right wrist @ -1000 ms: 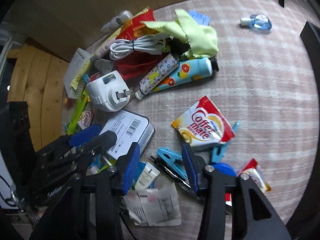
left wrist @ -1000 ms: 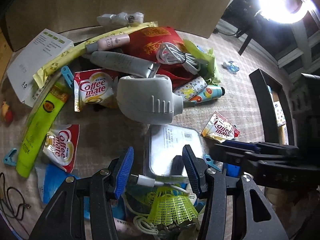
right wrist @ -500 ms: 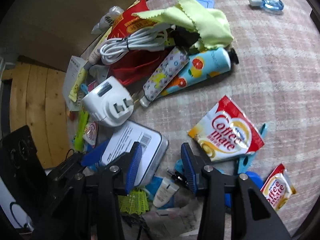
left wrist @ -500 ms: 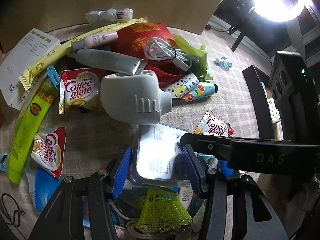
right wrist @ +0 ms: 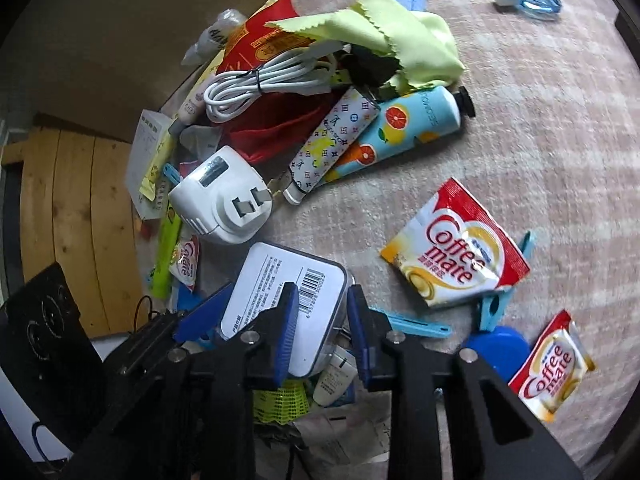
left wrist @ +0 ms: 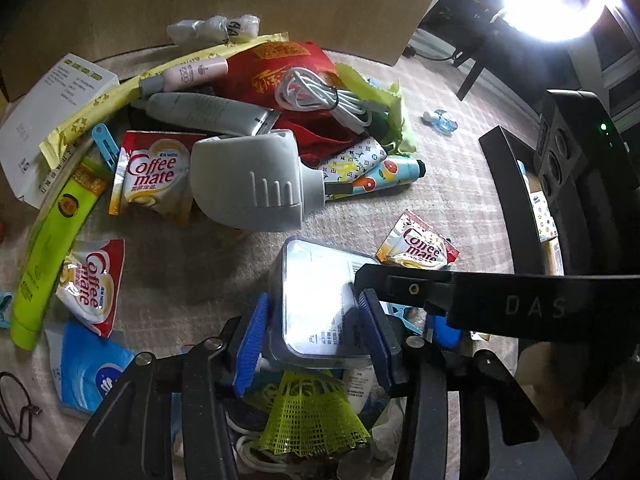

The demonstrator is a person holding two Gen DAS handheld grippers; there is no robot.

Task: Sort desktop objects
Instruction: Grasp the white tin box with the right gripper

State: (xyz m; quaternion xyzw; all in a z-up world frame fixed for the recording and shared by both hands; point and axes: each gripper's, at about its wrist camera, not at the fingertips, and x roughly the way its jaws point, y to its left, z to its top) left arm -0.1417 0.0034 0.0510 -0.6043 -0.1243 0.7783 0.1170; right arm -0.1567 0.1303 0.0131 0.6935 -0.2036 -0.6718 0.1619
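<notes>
We were at the grab step of the sort: both grippers had come onto the same item, the flat metal tin (left wrist: 320, 300) w/ the white barcode label, lying at the near edge of the pile on the checked tablecloth (right wrist: 540, 140), just below the white plug adapter (right wrist: 224, 196) and on top of the yellow shuttlecock (left wrist: 308, 412) and other small stuff. The left gripper (left wrist: 316, 340) straddled the tin's width, blue pads on either side, jaws closing; its right-side pad looked right at the tin's edge, the other had a thin gap, so we judged it not yet clamped. The right gripper (right wrist: 322, 336) was closing too, over the tin's near corner; one pad sat over the label face, the other beyond the edge, and we couldn't tell if either pressed yet. Next move, as we read it: finish one firm squeeze across the tin's sides, back the other gripper off so the two don't fight, then lift straight up, since the tin sat tilted on loose clutter and could drag the shuttlecock or the blue clip (right wrist: 416, 326) along. The tin itself looked rigid, rounded at the corners, smooth and shiny w/ strong glare in the left view; prob slippery on its edges, so a centred grip seemed wise. Coffee mate sachets (right wrist: 456, 248) lay near to its right, apart from it.
</notes>
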